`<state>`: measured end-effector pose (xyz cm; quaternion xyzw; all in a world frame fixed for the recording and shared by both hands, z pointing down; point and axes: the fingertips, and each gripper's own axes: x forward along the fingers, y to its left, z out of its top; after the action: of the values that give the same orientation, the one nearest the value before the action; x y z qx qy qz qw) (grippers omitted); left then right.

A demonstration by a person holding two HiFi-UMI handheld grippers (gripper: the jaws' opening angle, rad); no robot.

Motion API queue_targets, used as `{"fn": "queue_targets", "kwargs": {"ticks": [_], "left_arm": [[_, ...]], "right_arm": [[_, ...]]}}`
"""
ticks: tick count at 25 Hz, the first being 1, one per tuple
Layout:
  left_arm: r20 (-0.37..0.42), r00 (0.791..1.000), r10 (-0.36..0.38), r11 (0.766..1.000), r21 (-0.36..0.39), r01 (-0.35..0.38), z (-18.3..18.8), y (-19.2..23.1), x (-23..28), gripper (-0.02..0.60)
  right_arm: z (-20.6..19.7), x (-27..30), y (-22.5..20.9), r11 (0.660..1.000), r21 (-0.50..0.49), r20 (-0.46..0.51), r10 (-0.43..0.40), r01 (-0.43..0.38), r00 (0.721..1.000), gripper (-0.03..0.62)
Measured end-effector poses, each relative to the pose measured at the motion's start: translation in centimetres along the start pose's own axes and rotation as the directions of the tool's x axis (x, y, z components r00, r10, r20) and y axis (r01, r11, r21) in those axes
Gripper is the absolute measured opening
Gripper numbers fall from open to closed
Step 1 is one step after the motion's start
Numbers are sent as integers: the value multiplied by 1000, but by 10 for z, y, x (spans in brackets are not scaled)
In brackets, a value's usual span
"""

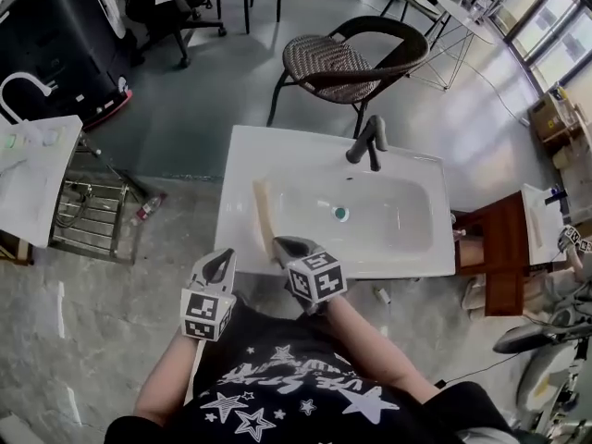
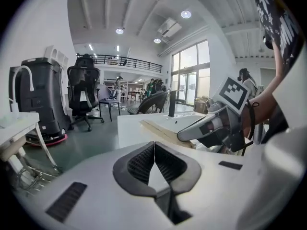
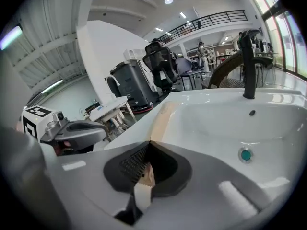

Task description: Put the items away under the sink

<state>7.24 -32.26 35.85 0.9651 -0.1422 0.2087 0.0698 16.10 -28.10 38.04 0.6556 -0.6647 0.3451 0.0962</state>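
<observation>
A long pale wooden board (image 1: 264,213) lies along the left inner side of the white sink (image 1: 250,155). Its near end reaches the front rim. My right gripper (image 1: 282,246) is at that near end, and in the right gripper view its jaws (image 3: 149,145) are shut on the board (image 3: 163,116), with tan wood showing between the pads. My left gripper (image 1: 220,265) hangs just left of the sink's front corner, off the basin. It is shut with nothing in it (image 2: 154,145), and it looks across at the board (image 2: 163,131) and the right gripper (image 2: 211,128).
A black faucet (image 1: 368,141) stands at the sink's back and a teal drain plug (image 1: 340,214) sits in the basin. A wicker chair (image 1: 342,63) is behind the sink. A metal rack (image 1: 88,215) and a white table (image 1: 28,174) are at the left, a wooden stand (image 1: 495,248) at the right.
</observation>
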Motion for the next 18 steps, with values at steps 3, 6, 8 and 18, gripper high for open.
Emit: {"fn": "queue_targets", "kwargs": {"ticks": [3, 6, 8, 18], "left_arm": [[5, 997, 83, 996, -32, -83, 0, -38, -8, 9], [44, 980, 192, 975, -119, -186, 0, -78, -28, 9], [60, 960, 272, 950, -177, -258, -7, -105, -44, 9], [0, 883, 470, 850, -272, -452, -63, -206, -126, 9]], "right_arm": [[-20, -29, -3, 995, -53, -24, 85, -86, 996, 3], [-41, -58, 0, 978, -105, -51, 174, -179, 983, 3], [-58, -80, 3, 964, -132, -51, 225, -230, 973, 3], [-145, -148, 34, 903, -192, -81, 377, -385, 923, 3]]}}
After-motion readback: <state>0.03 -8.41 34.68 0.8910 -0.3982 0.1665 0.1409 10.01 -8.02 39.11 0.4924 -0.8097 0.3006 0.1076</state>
